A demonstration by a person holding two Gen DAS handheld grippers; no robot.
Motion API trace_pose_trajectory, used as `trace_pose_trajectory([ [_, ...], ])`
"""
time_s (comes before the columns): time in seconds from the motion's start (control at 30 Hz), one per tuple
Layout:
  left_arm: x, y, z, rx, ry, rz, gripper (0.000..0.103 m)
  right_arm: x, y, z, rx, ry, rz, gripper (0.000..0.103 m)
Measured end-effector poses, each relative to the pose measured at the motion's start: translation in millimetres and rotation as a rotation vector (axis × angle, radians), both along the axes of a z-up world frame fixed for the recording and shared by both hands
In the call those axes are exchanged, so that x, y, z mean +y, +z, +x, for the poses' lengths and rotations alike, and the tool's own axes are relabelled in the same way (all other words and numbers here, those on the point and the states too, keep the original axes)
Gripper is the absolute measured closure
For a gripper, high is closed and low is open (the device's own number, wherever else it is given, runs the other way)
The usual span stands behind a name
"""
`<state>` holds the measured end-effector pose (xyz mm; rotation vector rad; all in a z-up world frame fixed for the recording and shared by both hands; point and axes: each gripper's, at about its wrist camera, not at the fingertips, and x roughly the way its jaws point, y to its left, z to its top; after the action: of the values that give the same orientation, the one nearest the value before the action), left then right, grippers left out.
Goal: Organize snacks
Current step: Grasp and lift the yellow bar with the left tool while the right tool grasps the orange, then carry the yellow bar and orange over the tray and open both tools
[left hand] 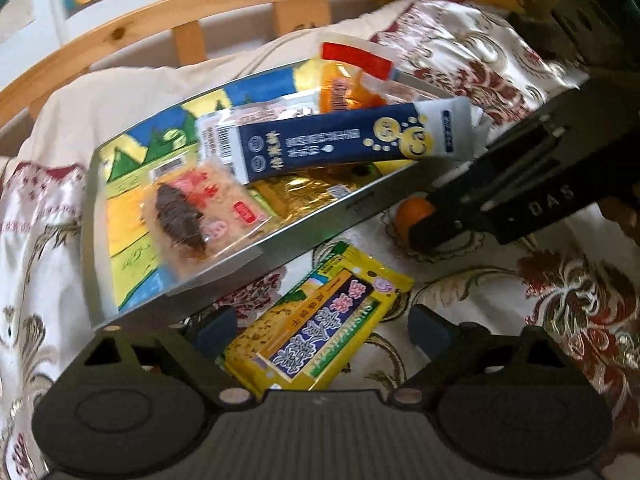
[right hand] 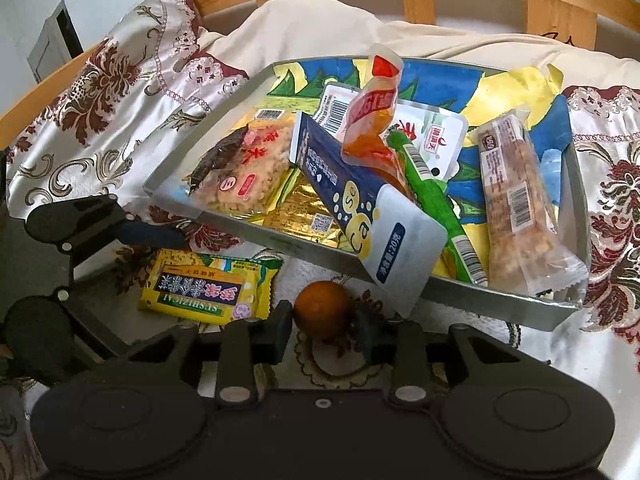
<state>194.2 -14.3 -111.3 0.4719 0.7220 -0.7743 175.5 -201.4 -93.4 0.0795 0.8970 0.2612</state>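
A silver tray [right hand: 256, 236] with a colourful lining holds several snack packets, among them a navy-and-white stick pack [right hand: 360, 208] and a rice cracker [right hand: 240, 168]. The tray also shows in the left wrist view [left hand: 256, 256]. A yellow snack packet [left hand: 320, 320] lies on the cloth between my left gripper's [left hand: 324, 326] open fingers; it shows in the right wrist view [right hand: 208, 286] too. A small orange [right hand: 323, 309] sits between my right gripper's [right hand: 325, 330] fingers, which stand close on both sides of it. The orange also shows in the left wrist view [left hand: 414, 210].
Everything lies on a cream cloth with dark red floral print [right hand: 120, 92] over a bed. A wooden headboard rail [right hand: 420, 0] runs along the back. The stick pack hangs over the tray's near rim, right above the orange.
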Motion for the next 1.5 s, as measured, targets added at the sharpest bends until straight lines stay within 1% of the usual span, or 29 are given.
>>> trace_pose_trajectory([
  [0.1,-3.3,-0.7,-1.1,0.014,-0.019,0.022,0.017,1.0,-2.1,1.7,-0.006,0.001,0.006,0.064],
  [0.13,-4.0,-0.8,-1.0,0.018,-0.014,0.031,0.021,2.2,-3.2,2.6,-0.007,0.005,0.006,0.064],
  [0.17,-4.2,-0.6,-0.7,0.027,-0.007,0.040,0.026,3.8,-4.5,3.2,-0.006,0.014,0.003,0.068],
  [0.2,-3.5,0.0,-0.9,0.035,0.002,0.046,0.028,5.1,-4.9,2.9,-0.006,0.020,-0.002,0.068],
  [0.23,-3.4,0.9,-1.5,0.039,0.012,0.052,0.033,6.8,-4.7,1.5,-0.014,0.022,-0.010,0.068],
  [0.4,0.0,4.5,-5.0,0.078,0.080,0.051,0.041,13.6,-1.7,-3.6,-0.037,0.053,-0.030,0.069],
  [0.57,5.6,9.2,-10.4,0.124,0.177,0.028,0.044,12.4,9.9,-10.1,-0.059,0.060,-0.017,0.069],
  [0.7,17.6,14.8,-10.9,0.192,0.260,-0.041,0.045,11.8,19.5,-17.1,-0.081,0.071,-0.014,0.069],
  [0.87,28.6,20.8,-15.5,0.251,0.353,-0.116,0.047,12.7,27.5,-23.4,-0.108,0.086,-0.011,0.069],
  [1.0,28.5,21.4,-22.8,0.245,0.389,-0.107,0.047,13.4,28.7,-24.2,-0.112,0.088,-0.006,0.069],
  [1.1,33.6,24.3,-23.2,0.274,0.429,-0.137,0.047,13.0,28.9,-24.1,-0.112,0.086,-0.006,0.069],
  [1.17,36.5,28.0,-25.3,0.272,0.441,-0.154,0.049,12.6,29.5,-24.3,-0.116,0.084,-0.005,0.069],
  [1.27,38.5,31.9,-28.7,0.259,0.450,-0.157,0.049,12.7,29.9,-24.1,-0.118,0.083,-0.003,0.069],
  [1.3,37.9,31.2,-28.9,0.257,0.452,-0.148,0.049,12.8,29.8,-24.0,-0.116,0.085,-0.004,0.069],
  [1.4,30.6,22.9,-29.6,0.225,0.446,-0.075,0.050,13.9,29.1,-24.4,-0.112,0.089,-0.007,0.069],
  [1.5,26.7,19.0,-30.2,0.208,0.412,-0.047,0.048,14.3,29.5,-24.8,-0.113,0.091,-0.005,0.069],
])
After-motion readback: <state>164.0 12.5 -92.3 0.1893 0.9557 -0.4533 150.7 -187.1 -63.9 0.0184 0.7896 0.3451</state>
